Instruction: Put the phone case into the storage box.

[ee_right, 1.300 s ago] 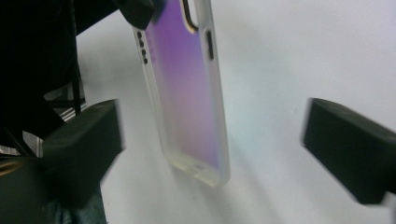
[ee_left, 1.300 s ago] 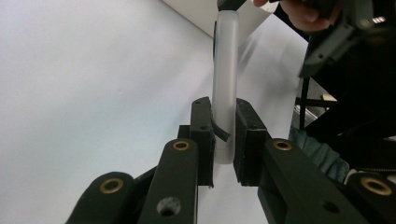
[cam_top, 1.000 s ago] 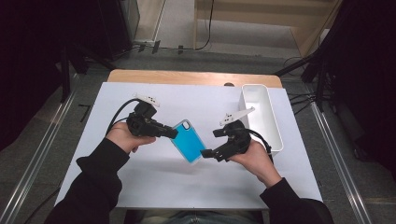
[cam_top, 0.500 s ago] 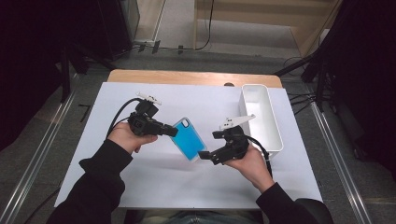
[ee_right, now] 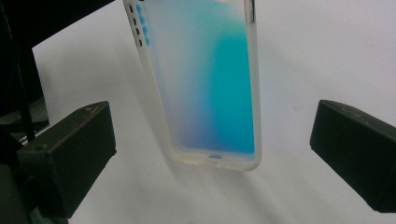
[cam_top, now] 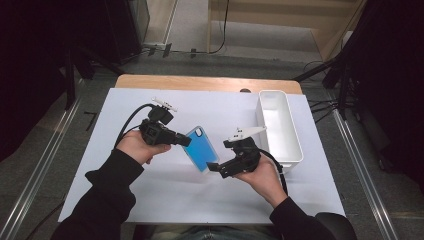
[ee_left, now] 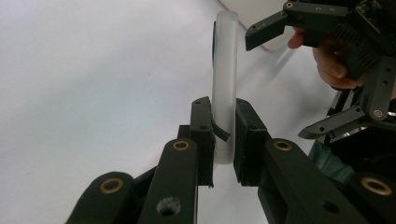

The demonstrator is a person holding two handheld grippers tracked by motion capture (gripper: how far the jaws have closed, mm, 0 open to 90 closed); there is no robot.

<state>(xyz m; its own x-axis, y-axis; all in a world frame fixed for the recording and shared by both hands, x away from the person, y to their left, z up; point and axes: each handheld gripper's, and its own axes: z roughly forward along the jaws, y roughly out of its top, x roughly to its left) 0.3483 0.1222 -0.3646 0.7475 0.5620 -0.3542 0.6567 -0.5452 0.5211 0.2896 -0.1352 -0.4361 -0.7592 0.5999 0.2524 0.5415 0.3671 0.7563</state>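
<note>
Phone case [cam_top: 201,149] is held above the table's middle in the high view, clamped by the left gripper [cam_top: 183,140]; the right gripper [cam_top: 214,166] has been brought nearer its lower end. In the left gripper view its frosted edge [ee_left: 225,84] is pinched. In the right gripper view, blue and translucent, it [ee_right: 205,79] stands between spread jaws.

In the right gripper view the top of the phone case [ee_right: 205,84] runs off the upper edge, and its blue face is a soft blur. The left gripper view shows the case edge-on, so its face stays hidden, and the left tool [ee_left: 223,140] covers the clamped end. From the high view, the right tool [cam_top: 220,167] overlaps the case's near corner. A small dark thing [cam_top: 244,91] at the worktop's [cam_top: 125,190] far edge is too small to identify.
</note>
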